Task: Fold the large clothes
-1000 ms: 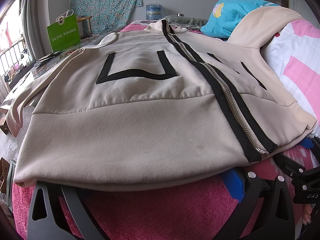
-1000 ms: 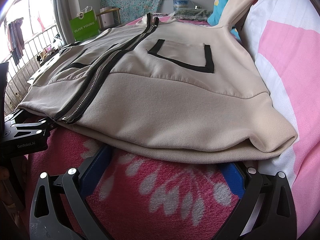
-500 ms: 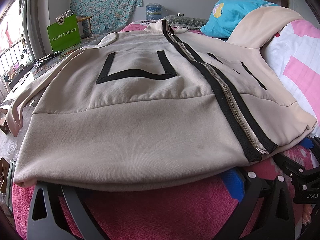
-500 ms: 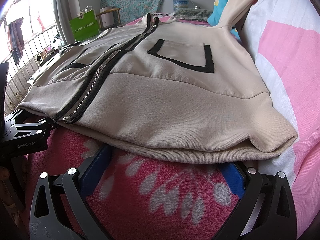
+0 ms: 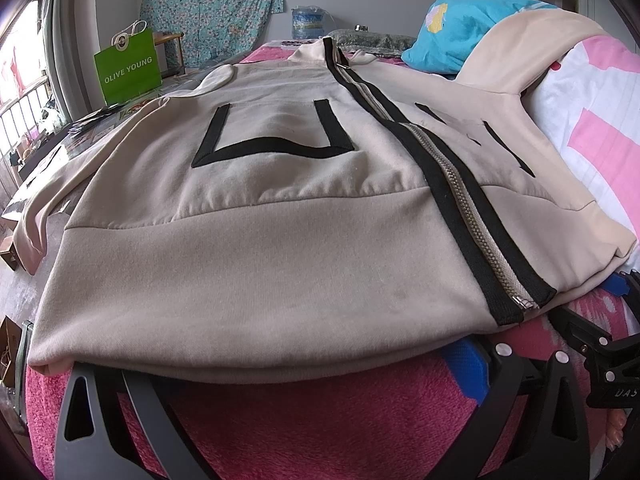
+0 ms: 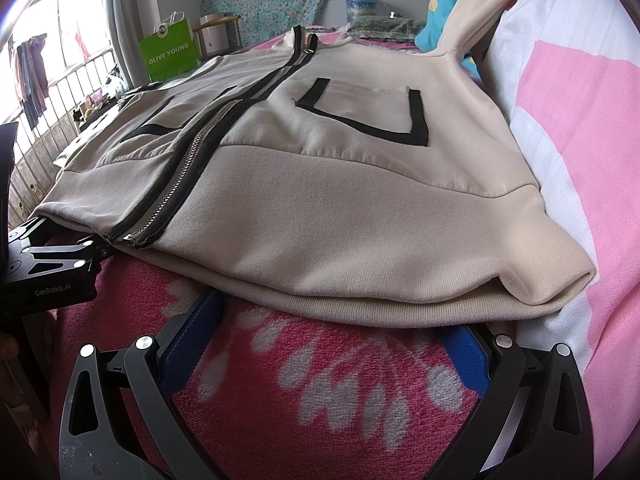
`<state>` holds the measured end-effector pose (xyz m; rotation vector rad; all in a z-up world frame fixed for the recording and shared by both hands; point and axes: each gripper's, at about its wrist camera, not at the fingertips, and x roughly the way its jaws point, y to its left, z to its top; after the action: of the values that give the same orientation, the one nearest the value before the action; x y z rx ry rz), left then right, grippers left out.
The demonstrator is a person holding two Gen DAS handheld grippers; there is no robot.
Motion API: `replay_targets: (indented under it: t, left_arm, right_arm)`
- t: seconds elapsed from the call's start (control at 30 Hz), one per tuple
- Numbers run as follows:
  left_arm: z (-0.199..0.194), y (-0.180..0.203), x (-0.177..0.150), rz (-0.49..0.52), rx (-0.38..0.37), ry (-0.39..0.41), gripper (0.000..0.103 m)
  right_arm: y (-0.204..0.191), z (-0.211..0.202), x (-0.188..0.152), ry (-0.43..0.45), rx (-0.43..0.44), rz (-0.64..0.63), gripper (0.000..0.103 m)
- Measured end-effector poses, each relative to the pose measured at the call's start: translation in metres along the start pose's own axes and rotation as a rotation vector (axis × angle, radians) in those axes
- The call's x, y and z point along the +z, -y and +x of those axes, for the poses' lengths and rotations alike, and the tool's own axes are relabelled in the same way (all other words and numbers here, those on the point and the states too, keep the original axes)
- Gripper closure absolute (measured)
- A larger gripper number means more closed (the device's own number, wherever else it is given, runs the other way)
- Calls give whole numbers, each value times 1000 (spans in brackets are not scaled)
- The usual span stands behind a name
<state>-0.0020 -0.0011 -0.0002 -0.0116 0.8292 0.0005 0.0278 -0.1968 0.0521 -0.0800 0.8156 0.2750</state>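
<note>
A beige zip-up jacket [image 5: 256,248] with black trim and a metal zipper [image 5: 472,216] lies face up on a pink fleece blanket [image 5: 304,424]; it also shows in the right wrist view [image 6: 360,216]. My left gripper [image 5: 288,372] is open, its fingers [image 5: 472,364] spread wide at the hem's left half, with the tips hidden under the hem. My right gripper [image 6: 332,328] is open at the hem's right half, with its blue pads [image 6: 192,336] reaching under the hem edge. The other gripper's body shows in each view.
A pink-and-white striped quilt [image 6: 568,152] rises along the right side, with a blue pillow [image 5: 464,36] behind. A green paper bag [image 5: 128,68] stands at the back left. The jacket's left sleeve [image 5: 44,196] hangs off the bed's left edge.
</note>
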Motion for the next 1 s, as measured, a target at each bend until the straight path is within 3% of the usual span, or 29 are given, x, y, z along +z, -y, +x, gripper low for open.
replay_targets:
  t: [0.4, 0.5, 0.63, 0.73, 0.87, 0.9, 1.0]
  left_arm:
    - [-1, -2, 3, 12, -6, -40, 4]
    - [-13, -9, -1, 5, -50, -43, 4]
    - [-53, -36, -11, -28, -108, -5, 4]
    - [-86, -80, -10, -117, -110, 55, 4]
    - [-97, -177, 0, -335, 31, 101, 4]
    - [-93, -217, 1, -440, 64, 99, 4]
    - [-78, -307, -5, -702, 43, 113, 5]
  right_arm:
    - [-4, -2, 2, -30, -3, -8, 7]
    - [-6, -8, 2, -54, 6, -21, 7]
    - [-14, -38, -1, -75, 83, -38, 7]
    - [-33, -64, 8, -22, 94, -117, 7]
    - [-72, -67, 62, 50, 122, -199, 7]
    - [-77, -63, 74, 54, 138, -201, 7]
    - [-109, -22, 136, 10, 235, -224, 7]
